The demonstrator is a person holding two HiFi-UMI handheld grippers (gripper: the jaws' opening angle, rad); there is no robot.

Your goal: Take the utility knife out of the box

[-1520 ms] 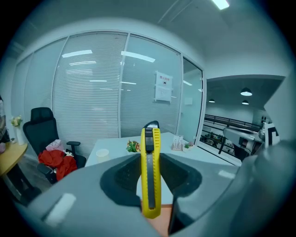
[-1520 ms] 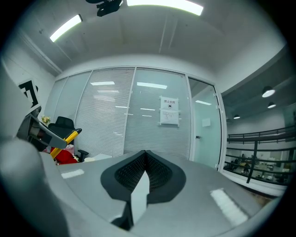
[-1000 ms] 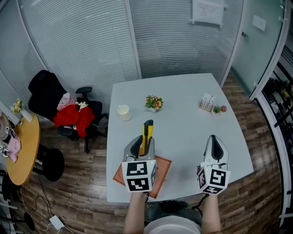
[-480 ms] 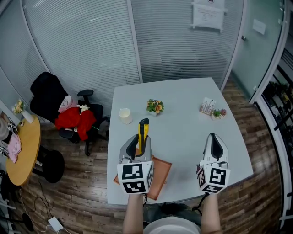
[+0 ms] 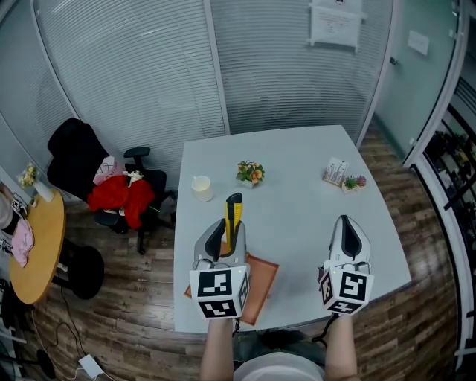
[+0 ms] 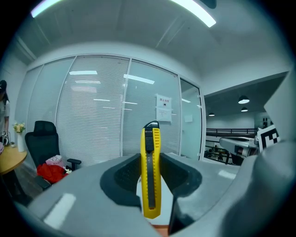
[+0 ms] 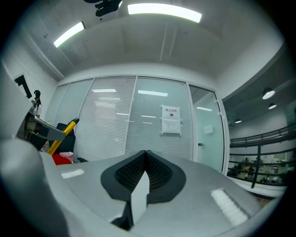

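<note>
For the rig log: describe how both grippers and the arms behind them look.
The left gripper and right gripper are both smooth grey, rounded and tapering, with black dimpled pads inside the jaws. Each carries at its rear a white cube printed with black square markers. No cables show. The forearms are bare; no sleeves are visible.

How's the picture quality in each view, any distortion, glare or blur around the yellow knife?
Head view: even, soft light, sharp; the table edges bow slightly. Left gripper view: heavy fisheye with black corners; the utility knife in the left gripper is crisp, the ceiling light blows out. Right gripper view: same fisheye and dark rim, right gripper sharp, ceiling strip glaring.
</note>
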